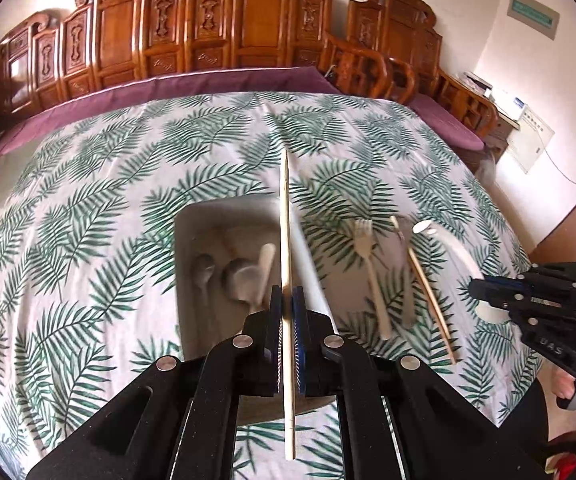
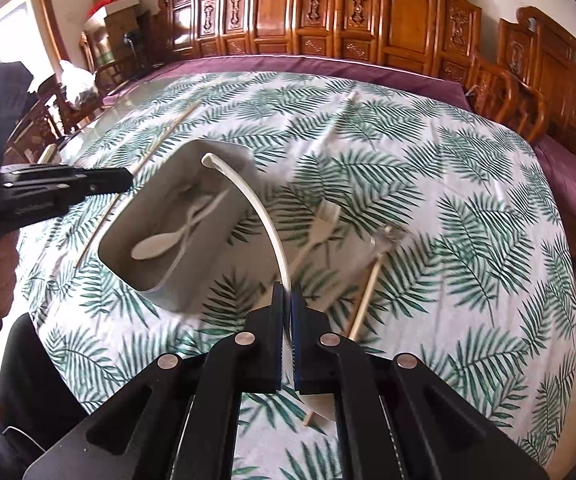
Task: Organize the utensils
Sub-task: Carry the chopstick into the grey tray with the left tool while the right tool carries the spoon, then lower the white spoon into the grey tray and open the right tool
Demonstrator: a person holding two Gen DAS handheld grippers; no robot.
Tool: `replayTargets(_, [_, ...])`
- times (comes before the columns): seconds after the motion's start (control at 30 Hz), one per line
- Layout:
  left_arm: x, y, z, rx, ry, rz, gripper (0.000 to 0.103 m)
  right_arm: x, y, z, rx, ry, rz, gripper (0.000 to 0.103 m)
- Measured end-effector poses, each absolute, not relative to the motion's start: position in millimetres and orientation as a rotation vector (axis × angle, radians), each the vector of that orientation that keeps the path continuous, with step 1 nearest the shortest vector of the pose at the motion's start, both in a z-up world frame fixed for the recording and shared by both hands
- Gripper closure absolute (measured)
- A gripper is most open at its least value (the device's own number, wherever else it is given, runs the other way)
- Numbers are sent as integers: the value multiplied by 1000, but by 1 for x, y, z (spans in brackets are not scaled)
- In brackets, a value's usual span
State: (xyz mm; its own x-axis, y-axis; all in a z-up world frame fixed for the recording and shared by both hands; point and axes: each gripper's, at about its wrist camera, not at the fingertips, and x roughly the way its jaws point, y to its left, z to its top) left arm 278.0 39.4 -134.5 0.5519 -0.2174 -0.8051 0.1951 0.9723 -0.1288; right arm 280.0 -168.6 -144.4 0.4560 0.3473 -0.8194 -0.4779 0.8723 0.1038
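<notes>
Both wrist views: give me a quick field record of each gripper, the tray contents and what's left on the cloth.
left gripper: shut on a chopstick, held above the tray
right gripper: shut on a white spoon
tray: grey, holds spoons
on tablecloth: fork, second chopstick, right of tray
uncertain: exact spoon count in tray; blurred

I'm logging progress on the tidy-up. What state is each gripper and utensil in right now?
Left gripper: shut on a pale wooden chopstick.
Right gripper: shut on a white curved plastic spoon.
Grey rectangular tray: holds spoons.
Beige plastic fork: lying on the leaf-print tablecloth.
Second wooden chopstick: lying on the tablecloth.
</notes>
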Motion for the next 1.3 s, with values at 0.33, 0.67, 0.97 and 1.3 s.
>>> replayTargets(0.33, [292, 64, -163, -46, 998, -209, 98, 282, -132, -131, -171, 957, 556, 99])
replayTargets(0.67, [300, 68, -165, -52, 990, -212, 98, 285, -113, -128, -184, 961, 576, 99])
replayTargets(0.97, [281, 87, -152, -61, 954, -186, 97, 296, -86, -133, -144, 975, 601, 99])
replayTargets(1.3, [265, 116, -138, -58, 918, -153, 97, 308, -43, -139, -86, 1003, 637, 99])
